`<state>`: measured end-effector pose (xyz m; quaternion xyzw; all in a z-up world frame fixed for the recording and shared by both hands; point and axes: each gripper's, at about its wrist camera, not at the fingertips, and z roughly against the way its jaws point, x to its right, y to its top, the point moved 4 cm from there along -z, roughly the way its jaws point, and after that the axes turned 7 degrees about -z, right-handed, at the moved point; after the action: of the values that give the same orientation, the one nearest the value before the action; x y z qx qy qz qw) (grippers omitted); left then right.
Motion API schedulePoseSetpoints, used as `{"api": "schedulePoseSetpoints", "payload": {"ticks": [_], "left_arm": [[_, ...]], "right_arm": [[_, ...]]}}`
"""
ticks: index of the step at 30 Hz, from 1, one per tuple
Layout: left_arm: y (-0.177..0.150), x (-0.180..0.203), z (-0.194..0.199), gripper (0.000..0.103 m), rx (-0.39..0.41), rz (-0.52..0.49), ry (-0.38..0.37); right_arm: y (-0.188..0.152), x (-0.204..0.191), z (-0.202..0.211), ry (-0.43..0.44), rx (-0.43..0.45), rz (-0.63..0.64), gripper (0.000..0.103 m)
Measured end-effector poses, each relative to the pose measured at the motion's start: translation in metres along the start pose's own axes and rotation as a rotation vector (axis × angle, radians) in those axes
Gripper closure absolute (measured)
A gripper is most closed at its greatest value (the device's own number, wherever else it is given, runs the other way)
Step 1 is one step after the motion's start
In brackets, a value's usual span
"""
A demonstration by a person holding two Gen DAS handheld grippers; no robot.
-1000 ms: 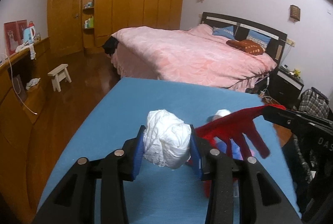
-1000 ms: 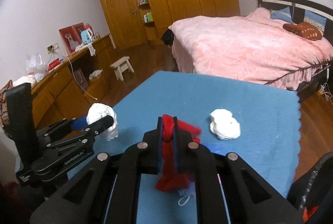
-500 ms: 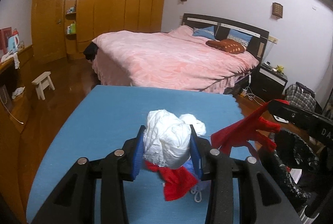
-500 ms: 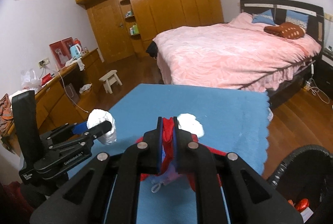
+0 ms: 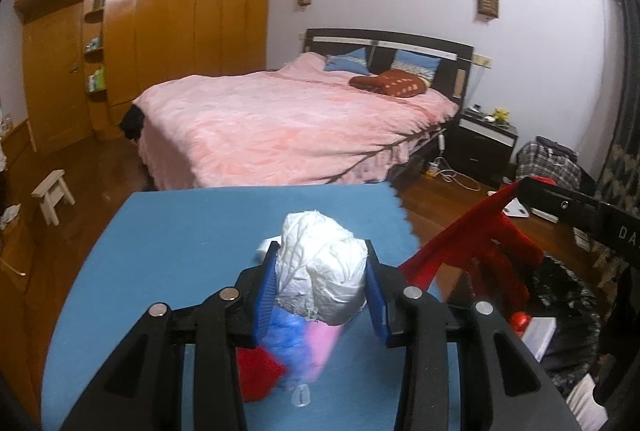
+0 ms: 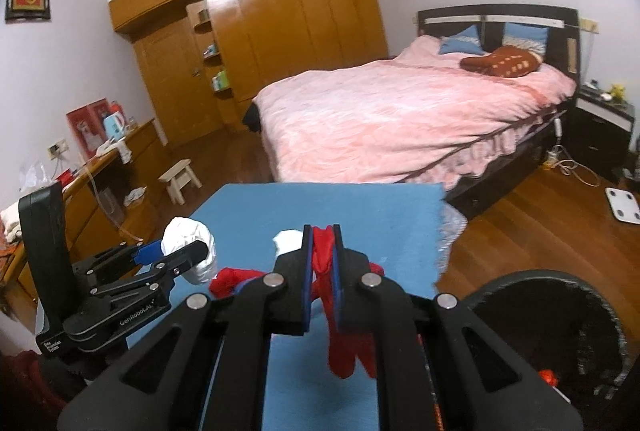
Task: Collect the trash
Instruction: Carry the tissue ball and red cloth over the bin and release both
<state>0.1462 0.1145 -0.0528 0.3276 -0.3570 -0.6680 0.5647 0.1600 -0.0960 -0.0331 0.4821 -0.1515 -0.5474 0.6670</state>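
Observation:
My left gripper (image 5: 320, 283) is shut on a crumpled white paper ball (image 5: 322, 281) and holds it above the blue table (image 5: 180, 231). It also shows in the right wrist view (image 6: 188, 251). My right gripper (image 6: 322, 263) is shut on a red glove (image 6: 344, 343) that hangs down near the table's right edge; the glove also shows in the left wrist view (image 5: 480, 251). A black-lined trash bin (image 6: 560, 331) stands on the floor to the right. A second white wad (image 6: 286, 241), a red piece (image 5: 256, 371) and blue and pink scraps (image 5: 304, 343) lie on the table.
A pink bed (image 6: 400, 119) stands beyond the table. A wooden wardrobe (image 6: 260, 31) fills the back wall. A small stool (image 6: 180, 179) and a side counter (image 6: 100, 171) are to the left. A black nightstand (image 5: 484, 147) and a white scale (image 6: 624, 205) are to the right.
Both grippers have swung to the right with their loads. The red glove now hangs near the table's right edge by the bin, which has come more into view.

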Motion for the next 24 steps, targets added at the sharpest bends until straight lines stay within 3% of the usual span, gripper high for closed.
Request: {"api": "schedulePoseSetpoints", "payload": {"ticks": [12, 24], "left_arm": [[0.027, 0.111, -0.011, 0.064, 0.034, -0.079, -0.161], [0.028, 0.223, -0.025, 0.064, 0.031, -0.182, -0.314]], "right_arm": [[0.006, 0.095, 0.074, -0.183, 0.071, -0.049, 0.095], [-0.025, 0.183, 0.123, -0.337, 0.089, -0.147, 0.095]]}}
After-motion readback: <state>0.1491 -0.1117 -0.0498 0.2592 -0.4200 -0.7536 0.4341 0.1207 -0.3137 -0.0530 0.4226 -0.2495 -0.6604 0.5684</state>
